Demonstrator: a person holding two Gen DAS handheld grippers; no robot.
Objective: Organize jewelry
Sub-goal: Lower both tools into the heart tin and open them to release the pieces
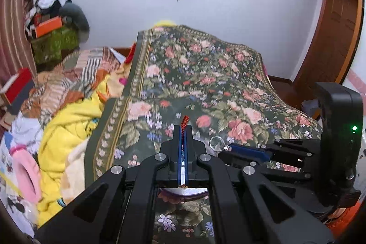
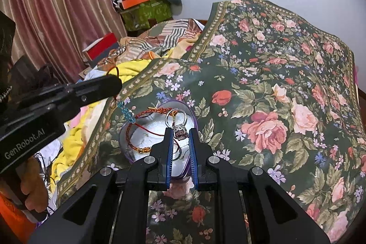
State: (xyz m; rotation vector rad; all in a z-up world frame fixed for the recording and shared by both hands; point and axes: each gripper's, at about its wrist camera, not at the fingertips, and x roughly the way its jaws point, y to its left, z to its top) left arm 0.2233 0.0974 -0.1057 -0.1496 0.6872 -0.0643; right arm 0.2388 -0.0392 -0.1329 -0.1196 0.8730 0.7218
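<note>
My left gripper (image 1: 183, 127) is shut on a red braided cord bracelet (image 1: 184, 121), whose end sticks out above the pads. In the right wrist view the left gripper (image 2: 117, 84) hovers left of a purple-rimmed dish (image 2: 193, 117). The cord with teal beads (image 2: 124, 111) trails from it down into the dish. My right gripper (image 2: 180, 129) is shut on a silver ring with a stone (image 2: 180, 132), just above the dish. An amber bead bracelet (image 2: 141, 149) and silver rings (image 2: 176, 116) lie in the dish. The left wrist view shows the right gripper (image 1: 228, 148) carrying a ring loop (image 1: 217, 143).
The dish rests on a dark floral bedspread (image 2: 274, 84). Yellow and patterned bedding (image 1: 68, 125) is piled to the left, with a red box (image 2: 103, 47) and stacked boxes (image 2: 141, 8) near the striped curtain (image 2: 57, 4). A wooden door (image 1: 331, 38) stands at the right.
</note>
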